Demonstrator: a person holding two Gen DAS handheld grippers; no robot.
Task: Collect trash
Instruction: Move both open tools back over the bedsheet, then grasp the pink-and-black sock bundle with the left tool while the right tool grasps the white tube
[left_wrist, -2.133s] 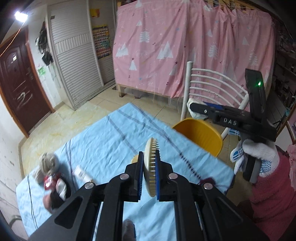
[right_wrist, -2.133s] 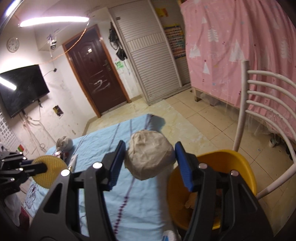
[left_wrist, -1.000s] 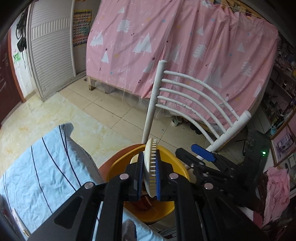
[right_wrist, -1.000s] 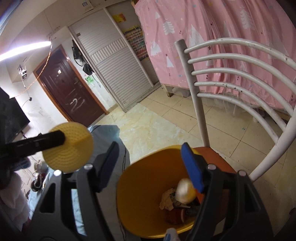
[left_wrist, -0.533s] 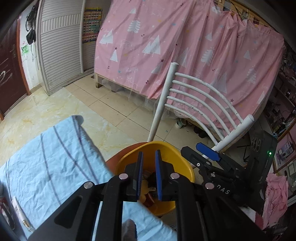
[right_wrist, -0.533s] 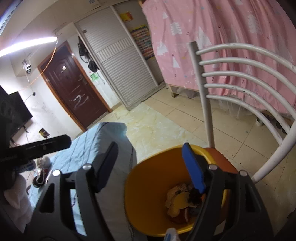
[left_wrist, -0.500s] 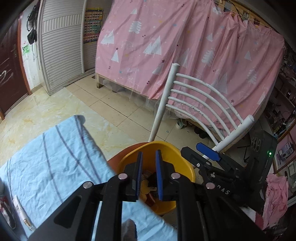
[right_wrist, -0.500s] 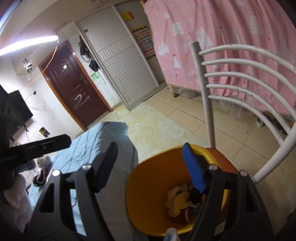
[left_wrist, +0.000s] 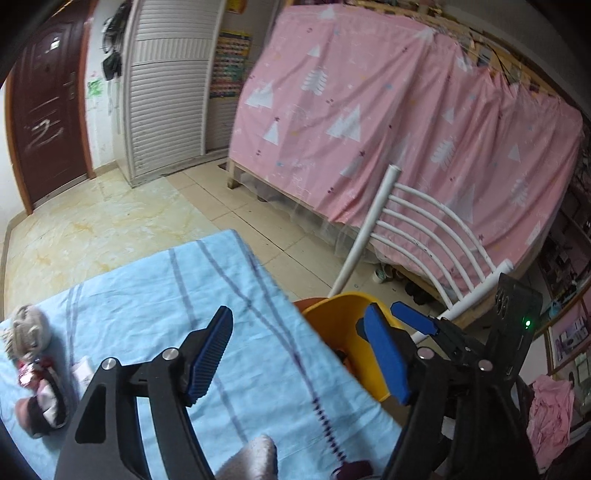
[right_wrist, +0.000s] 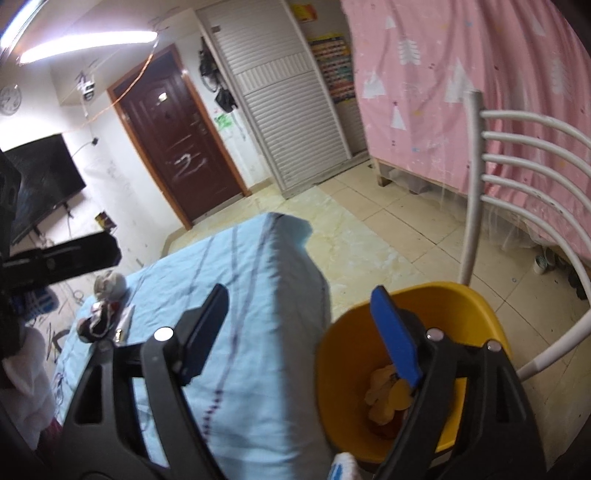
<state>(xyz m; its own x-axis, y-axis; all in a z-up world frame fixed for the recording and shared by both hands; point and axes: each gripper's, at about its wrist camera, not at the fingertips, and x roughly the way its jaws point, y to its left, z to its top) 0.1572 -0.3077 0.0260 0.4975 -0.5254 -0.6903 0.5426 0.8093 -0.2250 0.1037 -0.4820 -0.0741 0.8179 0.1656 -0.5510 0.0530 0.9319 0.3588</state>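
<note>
A yellow bin (right_wrist: 476, 306) stands on the chair seat beside the table's right edge; it also shows in the left wrist view (left_wrist: 340, 314). Crumpled trash (right_wrist: 384, 395) and a yellow disc lie inside it. My left gripper (left_wrist: 299, 354) is open and empty above the blue tablecloth (left_wrist: 147, 288). My right gripper (right_wrist: 303, 332) is open and empty, over the bin's near rim and the table edge. More trash lies at the table's far left: a grey wad (left_wrist: 27, 330), red-and-white scraps (left_wrist: 40, 398) and a white wrapper (left_wrist: 83, 371).
A white slatted chair (right_wrist: 517, 155) holds the bin. A pink curtain (left_wrist: 406, 129) hangs behind it. Tiled floor (left_wrist: 110, 221), a brown door (right_wrist: 177, 147) and a shuttered cabinet (right_wrist: 288, 96) lie beyond the table. The other gripper's body (right_wrist: 59, 258) shows at left.
My left gripper has let go of the yellow disc into the bin, opened wide and swung back left over the table. My right gripper dropped its grey wad earlier and stays open.
</note>
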